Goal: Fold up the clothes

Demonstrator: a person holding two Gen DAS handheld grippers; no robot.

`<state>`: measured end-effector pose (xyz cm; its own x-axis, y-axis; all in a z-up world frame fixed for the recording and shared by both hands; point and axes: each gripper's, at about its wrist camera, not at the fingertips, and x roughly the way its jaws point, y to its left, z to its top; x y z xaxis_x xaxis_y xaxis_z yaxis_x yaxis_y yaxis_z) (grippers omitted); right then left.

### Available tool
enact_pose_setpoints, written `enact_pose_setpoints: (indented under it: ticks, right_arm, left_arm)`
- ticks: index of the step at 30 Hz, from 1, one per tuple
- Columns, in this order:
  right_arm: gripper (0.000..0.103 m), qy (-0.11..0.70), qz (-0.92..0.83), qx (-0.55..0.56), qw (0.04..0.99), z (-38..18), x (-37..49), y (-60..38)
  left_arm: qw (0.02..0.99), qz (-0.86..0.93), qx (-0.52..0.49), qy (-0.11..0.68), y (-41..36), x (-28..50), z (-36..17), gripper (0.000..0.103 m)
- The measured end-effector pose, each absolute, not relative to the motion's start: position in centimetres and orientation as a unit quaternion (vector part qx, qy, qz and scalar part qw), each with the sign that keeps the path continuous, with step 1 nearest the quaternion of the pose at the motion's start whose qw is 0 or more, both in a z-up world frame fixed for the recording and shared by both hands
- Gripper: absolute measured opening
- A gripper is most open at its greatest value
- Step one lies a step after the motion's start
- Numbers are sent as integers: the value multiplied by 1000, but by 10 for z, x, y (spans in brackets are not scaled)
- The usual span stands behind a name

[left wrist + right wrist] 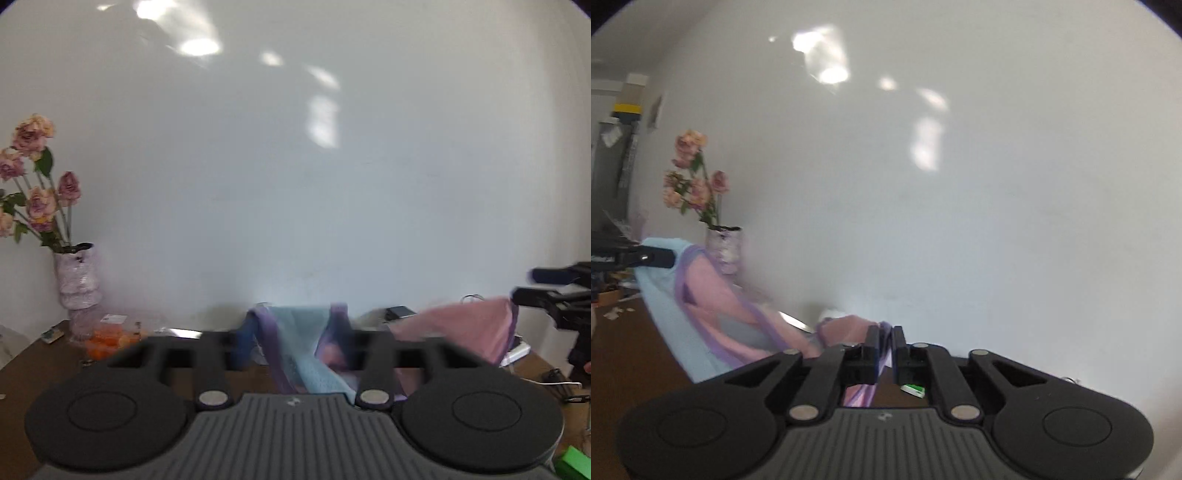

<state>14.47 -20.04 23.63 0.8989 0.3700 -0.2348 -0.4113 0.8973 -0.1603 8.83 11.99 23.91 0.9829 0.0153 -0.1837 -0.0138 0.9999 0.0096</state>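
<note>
The pink and light-blue garment [713, 314] hangs stretched above the brown table [624, 354], its long axis running from the left gripper [295, 332] to the right gripper [884, 345]. Each gripper is clamped on one end. The flower vase [77, 280] stands beyond the left end.

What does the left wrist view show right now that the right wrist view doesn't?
Only the left wrist view shows the packet of orange fruit by the vase, a dark device behind the cloth, and a green object at bottom right. Only the right wrist view shows the right gripper shut on a purple hem, plus shelving at far left. Both show the pink, blue and purple garment lifted between the grippers, the vase of roses, the brown table and the white wall.
</note>
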Motion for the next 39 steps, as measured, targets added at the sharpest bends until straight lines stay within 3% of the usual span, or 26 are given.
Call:
enact_pose_setpoints:
  ticks: [1, 2, 5, 8, 13, 16, 27, 34, 39]
  right_arm:
    - [95, 97, 208, -100, 968, 231, 144, -207]
    - [103, 94, 214, -96, 967, 225, 143, -213]
    - [103, 117, 237, -61, 963, 205, 136, -229]
    - [103, 149, 230, -60, 960, 176, 114, -235]
    - [103, 203, 288, -60, 934, 115, 20, -238]
    - [103, 239, 312, -48, 918, 97, 9, -236]
    - [103, 232, 293, -70, 925, 88, -2, -229]
    - [103, 287, 300, -86, 906, 53, 40, -198]
    - [88, 313, 287, -109, 899, 24, 93, -161]
  left_arm:
    - [998, 22, 15, 65, 118, 80, 229, 103]
    - [997, 19, 32, 66, 116, 76, 222, 103]
    - [991, -1, 49, 125, 109, 64, 198, 103]
    - [986, 28, 18, 166, 107, 17, 163, 103]
    - [967, -78, -70, 233, 112, -59, 111, 103]
    - [964, -50, -75, 250, 114, -54, 110, 103]
    - [964, -58, -78, 246, 110, -41, 117, 103]
    - [946, -81, -36, 310, 85, 17, 69, 103]
    - [950, -83, 9, 301, 75, 80, 48, 103]
